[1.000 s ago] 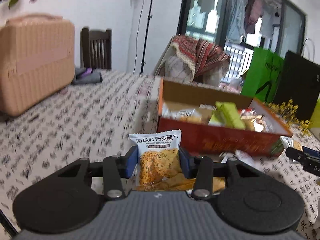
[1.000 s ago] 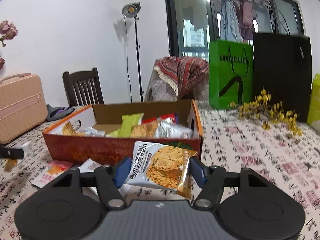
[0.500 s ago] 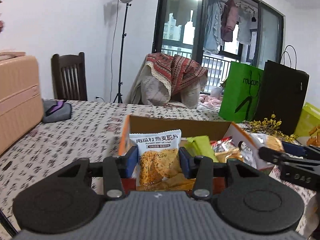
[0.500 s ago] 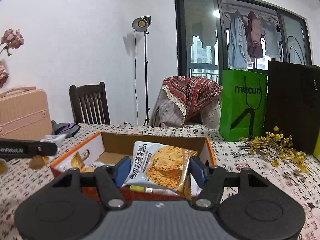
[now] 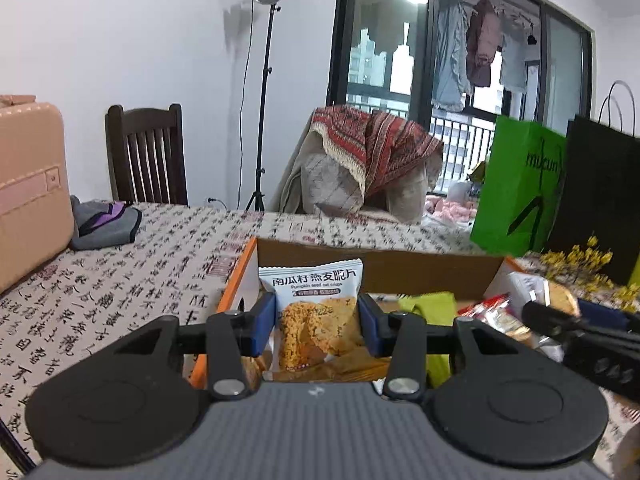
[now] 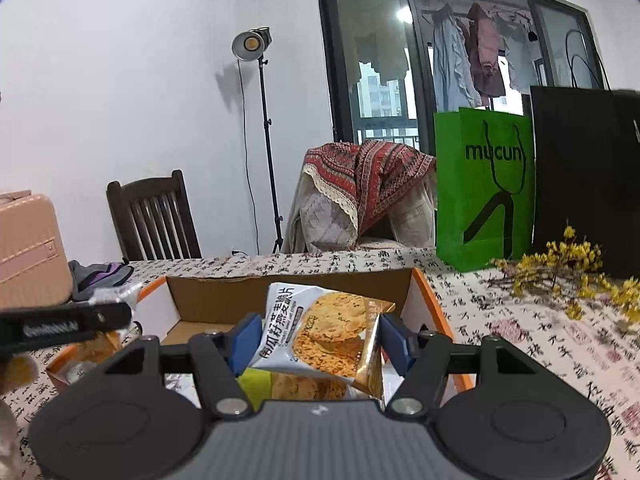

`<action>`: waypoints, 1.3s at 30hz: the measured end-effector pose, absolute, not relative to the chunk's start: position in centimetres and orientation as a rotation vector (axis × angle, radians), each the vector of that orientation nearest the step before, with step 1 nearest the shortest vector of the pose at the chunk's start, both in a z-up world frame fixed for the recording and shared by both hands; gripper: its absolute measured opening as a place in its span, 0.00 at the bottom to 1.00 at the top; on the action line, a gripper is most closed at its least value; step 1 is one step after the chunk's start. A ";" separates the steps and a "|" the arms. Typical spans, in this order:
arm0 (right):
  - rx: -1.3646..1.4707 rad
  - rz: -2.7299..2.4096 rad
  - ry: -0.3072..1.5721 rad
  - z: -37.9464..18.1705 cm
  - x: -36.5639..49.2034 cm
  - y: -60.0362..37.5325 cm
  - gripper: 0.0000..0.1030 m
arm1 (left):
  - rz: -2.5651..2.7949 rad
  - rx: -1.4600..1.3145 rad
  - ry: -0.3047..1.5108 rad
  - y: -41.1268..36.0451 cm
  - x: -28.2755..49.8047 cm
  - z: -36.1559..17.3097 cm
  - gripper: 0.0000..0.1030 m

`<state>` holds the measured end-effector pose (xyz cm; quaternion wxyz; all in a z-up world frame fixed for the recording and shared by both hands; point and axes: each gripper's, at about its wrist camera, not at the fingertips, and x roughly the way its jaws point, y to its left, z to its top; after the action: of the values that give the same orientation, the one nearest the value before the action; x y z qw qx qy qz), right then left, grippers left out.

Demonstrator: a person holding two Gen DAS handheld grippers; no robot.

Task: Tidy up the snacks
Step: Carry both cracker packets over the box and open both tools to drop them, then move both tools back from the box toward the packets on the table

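I've swung both grippers in over the orange box [image 6: 424, 292] since a second ago: my left gripper [image 5: 318, 322] clamps one crisp packet [image 5: 316, 312] upright, my right gripper [image 6: 316, 340] another packet [image 6: 324, 332] tilted (both above the snacks inside), so releasing looks next.

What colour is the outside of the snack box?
Orange on the outside of the box, with plain brown cardboard inside; the right wrist view shows it best.

Left gripper [image 5: 318, 330] clamping an upright pumpkin seed crisps packet [image 5: 316, 312], held over the open cardboard box [image 5: 376, 266], green packet [image 5: 430, 306] and red wrapper [image 5: 486, 308] inside, right gripper [image 5: 576, 324] entering at right, calligraphy tablecloth [image 5: 120, 280] beneath
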<state>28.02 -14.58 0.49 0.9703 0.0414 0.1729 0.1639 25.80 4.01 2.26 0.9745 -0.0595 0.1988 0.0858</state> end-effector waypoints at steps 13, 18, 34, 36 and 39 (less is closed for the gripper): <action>0.120 0.349 0.377 -0.4 28.2 -15.1 1.00 | 0.139 -0.155 0.301 4.3 24.3 1.6 1.00; 0.108 0.340 0.352 -0.3 27.8 -15.0 1.00 | 0.150 -0.152 0.326 4.4 24.5 1.7 1.00; 0.076 0.327 0.297 2.4 26.4 -15.5 1.00 | 0.168 -0.188 0.300 4.8 22.9 4.5 1.00; 0.072 0.328 0.308 2.9 26.0 -15.6 1.00 | 0.192 -0.191 0.307 4.9 22.2 5.3 1.00; 0.068 0.329 0.334 3.4 25.1 -15.6 1.00 | 0.179 -0.198 0.319 5.3 21.0 6.0 1.00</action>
<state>25.11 -15.61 3.36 0.9721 0.0337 0.1652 0.1628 21.04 5.28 6.04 0.9784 -0.0984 0.1584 0.0886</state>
